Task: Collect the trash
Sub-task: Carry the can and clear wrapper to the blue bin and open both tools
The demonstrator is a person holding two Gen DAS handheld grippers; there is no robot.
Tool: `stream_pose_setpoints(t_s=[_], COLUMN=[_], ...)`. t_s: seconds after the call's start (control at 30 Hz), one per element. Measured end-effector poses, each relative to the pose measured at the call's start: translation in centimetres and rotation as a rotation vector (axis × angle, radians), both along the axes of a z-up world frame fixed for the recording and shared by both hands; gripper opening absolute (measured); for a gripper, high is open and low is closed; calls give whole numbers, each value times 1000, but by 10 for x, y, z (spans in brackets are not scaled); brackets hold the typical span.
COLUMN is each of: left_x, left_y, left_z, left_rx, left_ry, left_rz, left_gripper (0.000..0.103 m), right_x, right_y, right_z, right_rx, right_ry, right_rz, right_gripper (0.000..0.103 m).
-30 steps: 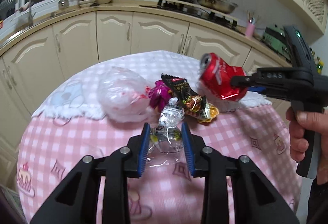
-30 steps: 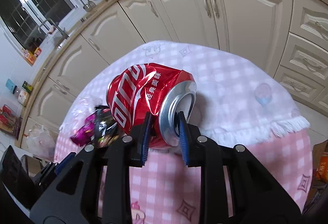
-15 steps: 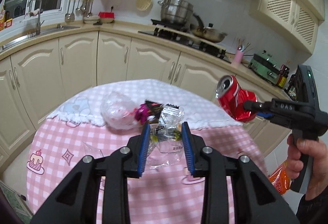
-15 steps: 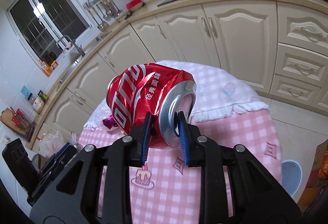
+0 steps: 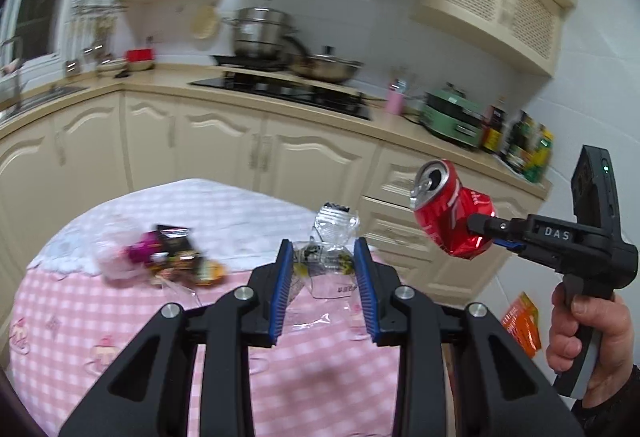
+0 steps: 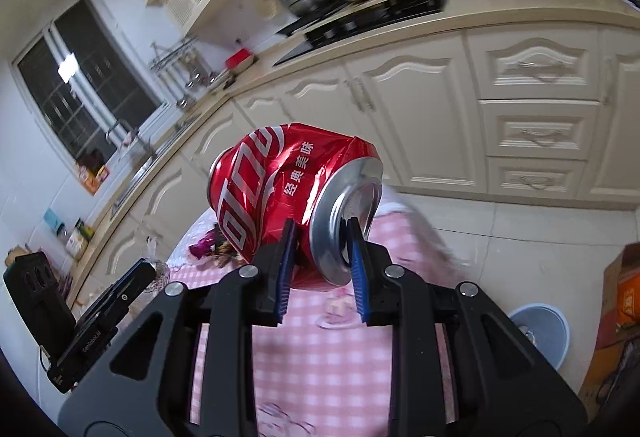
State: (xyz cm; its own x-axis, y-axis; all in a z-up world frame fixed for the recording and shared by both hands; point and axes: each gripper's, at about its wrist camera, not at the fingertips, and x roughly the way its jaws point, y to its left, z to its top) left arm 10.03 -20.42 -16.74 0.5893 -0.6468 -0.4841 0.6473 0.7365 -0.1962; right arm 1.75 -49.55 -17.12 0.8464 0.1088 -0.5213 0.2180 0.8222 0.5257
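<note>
My left gripper (image 5: 323,261) is shut on a crumpled clear plastic wrapper (image 5: 330,257), held up above the pink checked table (image 5: 120,317). My right gripper (image 6: 320,241) is shut on a dented red soda can (image 6: 280,193), pinching its rim and side in mid-air. In the left wrist view the red soda can (image 5: 448,213) hangs to the right, past the table's edge, with a hand (image 5: 588,333) on the right gripper's handle. A heap of foil wrappers (image 5: 176,257) and a clear bag (image 5: 112,257) lie on the table at the left.
Cream kitchen cabinets (image 5: 280,161) curve behind the table, with pots on a hob (image 5: 280,77). A pale blue bin (image 6: 540,329) stands on the tiled floor at the right, next to an orange cardboard box (image 6: 624,301). The left gripper's body (image 6: 92,313) shows at lower left in the right wrist view.
Both grippers have risen and swung right, away from the table, carrying the wrapper and the can. The trash heap has fallen back to the left; the floor and bin have come into view.
</note>
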Motion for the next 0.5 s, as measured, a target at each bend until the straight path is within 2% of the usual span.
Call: stream_pose_setpoints(t_s=[0.2, 0.3, 0.43, 0.5], left_x=[-32, -51, -69, -76], left_y=[-73, -113, -168, -196], left_z=[-14, -27, -53, -73], left_rx=[39, 74, 111, 132], left_ry=[18, 30, 103, 172], left_rz=[-158, -252, -366, -413], left_gripper=[30, 30, 30, 30], right_x=[-61, -94, -131, -144], right_y=[-58, -91, -123, -134], right_z=[-23, -47, -95, -120], right_rx=[23, 47, 95, 130], right_ry=[29, 71, 166, 210], right_rz=[-136, -221, -328, -360], right_gripper=[25, 25, 25, 25])
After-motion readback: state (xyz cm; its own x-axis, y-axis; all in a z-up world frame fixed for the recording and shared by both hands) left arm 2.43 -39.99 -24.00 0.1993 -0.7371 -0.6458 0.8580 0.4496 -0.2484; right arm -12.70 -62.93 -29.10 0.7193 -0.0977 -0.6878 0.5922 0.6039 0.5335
